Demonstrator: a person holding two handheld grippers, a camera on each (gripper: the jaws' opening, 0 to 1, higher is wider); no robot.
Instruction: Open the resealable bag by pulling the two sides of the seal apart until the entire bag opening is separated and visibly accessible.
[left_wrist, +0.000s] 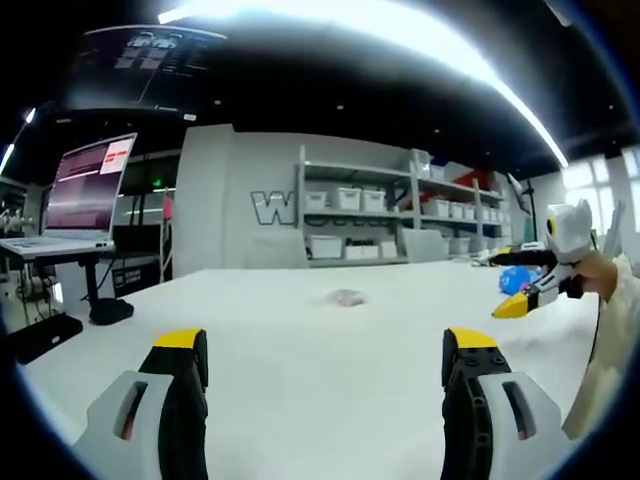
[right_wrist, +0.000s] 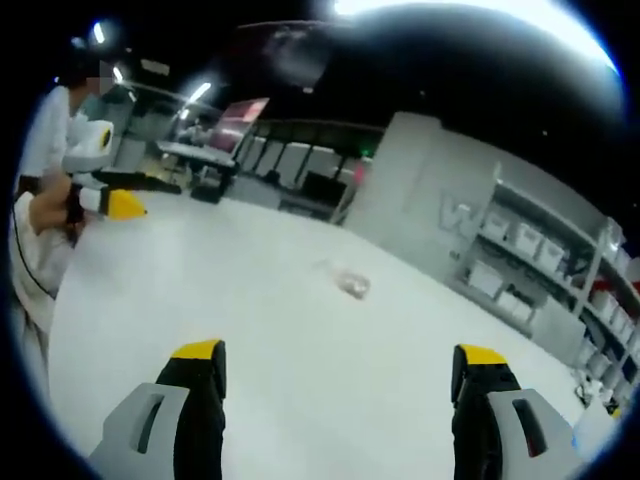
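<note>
A wide white table (left_wrist: 300, 340) stretches ahead in both views. Near its middle lies the resealable bag (left_wrist: 346, 297), a small clear, crumpled pouch lying flat on the surface with nothing touching it; in the right gripper view the same bag (right_wrist: 350, 282) sits well ahead of the jaws, and its seal is too small and blurred to judge. In the left gripper view the left tool (left_wrist: 325, 362) rises from the bottom edge, its two yellow-tipped jaws spread wide apart and holding nothing. In the right gripper view the right tool (right_wrist: 340, 372) is likewise spread wide and empty above bare table. The right tool also shows at the right of the left gripper view, held by a person's hand (left_wrist: 598, 275). Behind the table stand a laptop (left_wrist: 80, 195) on a stand at the left and shelves (left_wrist: 400, 215) with white bins against a grey wall.
</note>
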